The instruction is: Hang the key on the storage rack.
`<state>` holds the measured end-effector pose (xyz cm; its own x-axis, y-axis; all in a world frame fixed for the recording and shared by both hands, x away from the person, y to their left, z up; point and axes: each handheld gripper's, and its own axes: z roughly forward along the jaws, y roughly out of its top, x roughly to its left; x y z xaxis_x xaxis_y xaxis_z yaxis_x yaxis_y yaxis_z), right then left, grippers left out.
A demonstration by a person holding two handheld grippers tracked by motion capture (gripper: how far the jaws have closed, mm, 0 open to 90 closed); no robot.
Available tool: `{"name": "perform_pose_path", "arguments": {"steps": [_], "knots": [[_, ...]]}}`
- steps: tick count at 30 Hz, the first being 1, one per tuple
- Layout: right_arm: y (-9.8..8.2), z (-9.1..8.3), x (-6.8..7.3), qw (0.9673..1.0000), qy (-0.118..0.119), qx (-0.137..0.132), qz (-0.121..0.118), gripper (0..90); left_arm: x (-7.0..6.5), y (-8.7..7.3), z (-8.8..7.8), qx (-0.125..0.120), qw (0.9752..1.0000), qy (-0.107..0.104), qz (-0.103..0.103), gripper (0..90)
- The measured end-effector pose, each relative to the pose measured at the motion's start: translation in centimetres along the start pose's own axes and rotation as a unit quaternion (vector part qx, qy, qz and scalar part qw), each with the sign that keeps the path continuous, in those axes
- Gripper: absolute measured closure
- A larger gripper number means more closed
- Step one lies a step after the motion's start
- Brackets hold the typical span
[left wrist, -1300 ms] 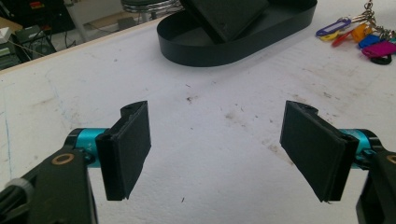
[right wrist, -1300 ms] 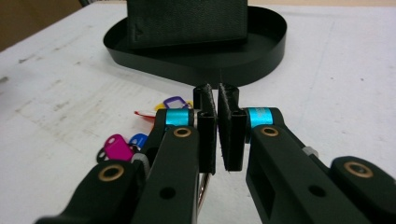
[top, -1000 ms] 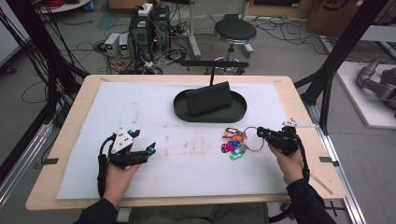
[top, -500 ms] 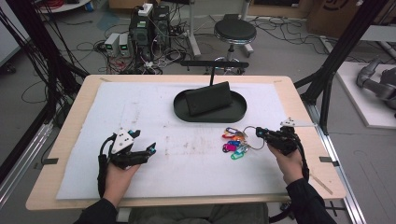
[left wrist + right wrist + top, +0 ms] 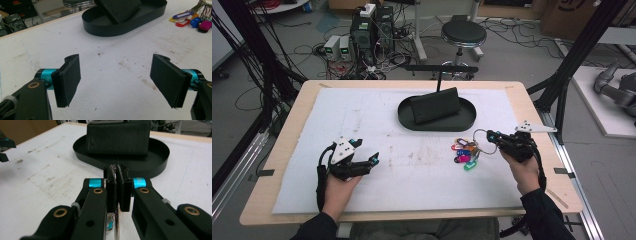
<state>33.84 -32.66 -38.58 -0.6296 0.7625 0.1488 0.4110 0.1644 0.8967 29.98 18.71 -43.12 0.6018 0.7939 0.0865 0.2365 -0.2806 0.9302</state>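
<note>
Keys (image 5: 464,152): we see a bunch with coloured tags on the table (image 5: 362,115), just in front of the tray (image 5: 469,117), its ring (image 5: 482,137) leading to our right gripper (image 5: 490,136).
Right gripper: we hold its fingers (image 5: 124,190) pressed together, pinching the metal ring; the tags lie just left of it.
Left gripper (image 5: 373,160): we rest it on the table well apart from the keys, fingers (image 5: 68,78) spread with nothing between.
Tray: black oval, with a dark wallet (image 5: 434,106) leaning inside.

Both tongs, left tongs (image 5: 371,161) and right tongs (image 5: 490,135), are black with cyan collars, brass rivets, trailing black cables; dark sleeves cover the forearms.
</note>
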Motion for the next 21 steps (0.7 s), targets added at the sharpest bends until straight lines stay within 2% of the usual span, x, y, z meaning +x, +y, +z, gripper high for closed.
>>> {"name": "perform_pose_path", "arguments": {"steps": [7, 21], "knots": [[1.5, -0.7, 0.6, 0.9998, 0.007, -0.004, -0.02, 87.5, -0.1, 0.1, 0.1, -0.005, 1.0, -0.003, -0.002, 24.5], [3.6, -1.7, 1.0, 0.999, 0.02, -0.018, -0.034, 87.7, -0.4, 0.4, 0.3, -0.008, 0.9999, -0.01, 0.001, 24.6]]}}
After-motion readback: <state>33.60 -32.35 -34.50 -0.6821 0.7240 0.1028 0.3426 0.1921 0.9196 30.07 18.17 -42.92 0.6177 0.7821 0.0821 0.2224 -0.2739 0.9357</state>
